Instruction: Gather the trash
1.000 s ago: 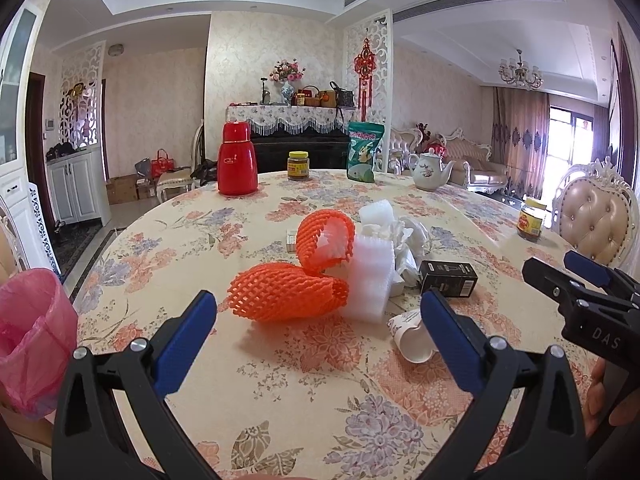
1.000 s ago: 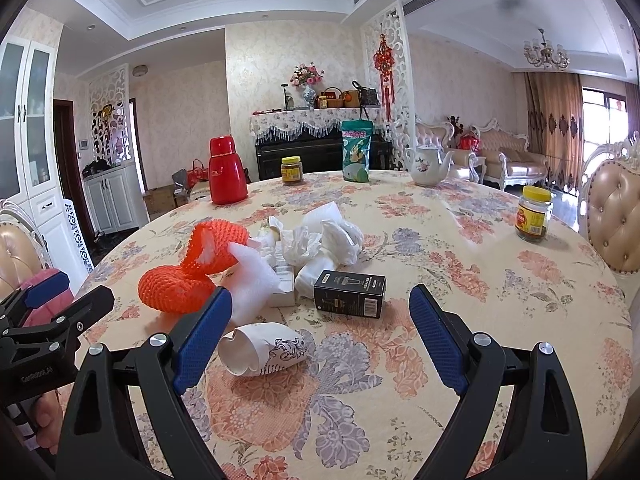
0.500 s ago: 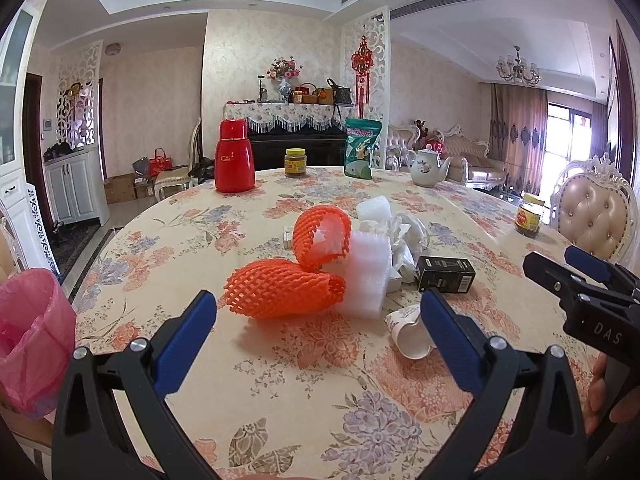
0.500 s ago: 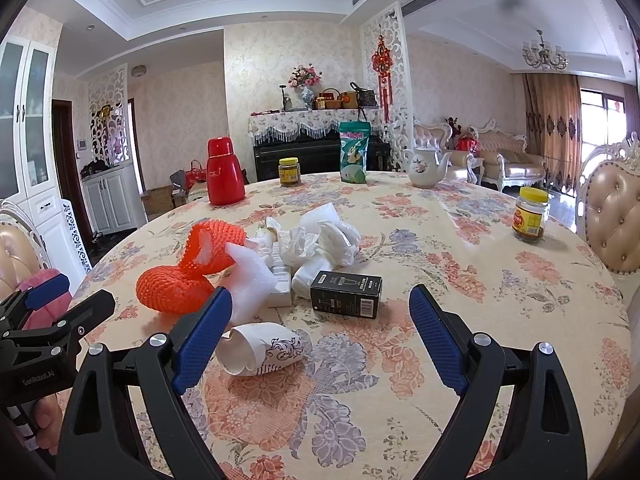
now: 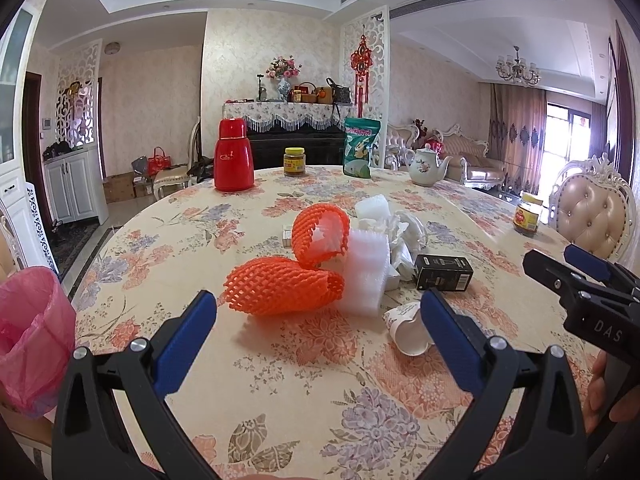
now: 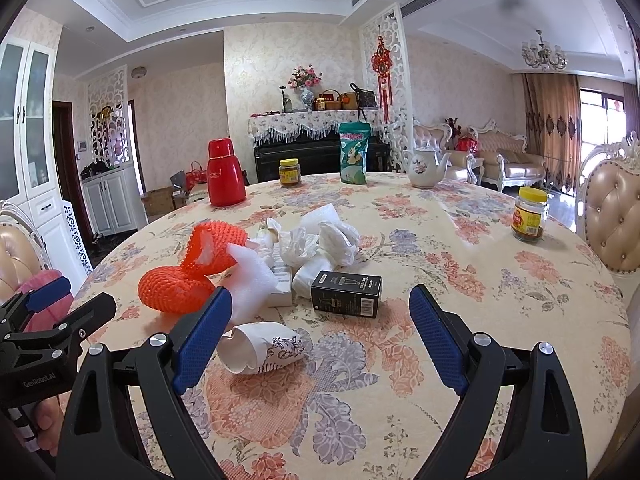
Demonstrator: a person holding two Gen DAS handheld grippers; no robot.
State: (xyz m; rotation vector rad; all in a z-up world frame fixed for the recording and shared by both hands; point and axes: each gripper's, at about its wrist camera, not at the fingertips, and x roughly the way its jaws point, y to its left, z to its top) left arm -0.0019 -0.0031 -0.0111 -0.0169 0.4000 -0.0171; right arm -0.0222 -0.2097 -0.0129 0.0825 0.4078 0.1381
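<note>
A trash pile lies mid-table: two orange foam nets [image 5: 284, 286] [image 6: 176, 288], white foam sheet [image 5: 366, 276] [image 6: 254, 280], crumpled tissues [image 5: 404, 236] [image 6: 320, 242], a black box [image 5: 443, 273] [image 6: 346, 294] and a crushed paper cup [image 5: 408, 326] [image 6: 260, 346]. My left gripper [image 5: 318, 316] is open and empty, just short of the nearer net. My right gripper [image 6: 320, 316] is open and empty, its left finger beside the cup. Each gripper shows at the edge of the other's view.
A pink-lined bin [image 5: 30, 336] stands off the table's left edge. At the far side stand a red thermos [image 5: 233, 155], a jar [image 5: 294, 162], a green bag [image 5: 359, 147] and a teapot [image 5: 427, 167]. Another jar [image 6: 529, 214] and a padded chair [image 6: 614, 216] are right.
Both views have shifted only slightly; the pile sits a touch higher and nearer. Both grippers stay open and nothing was picked up.
</note>
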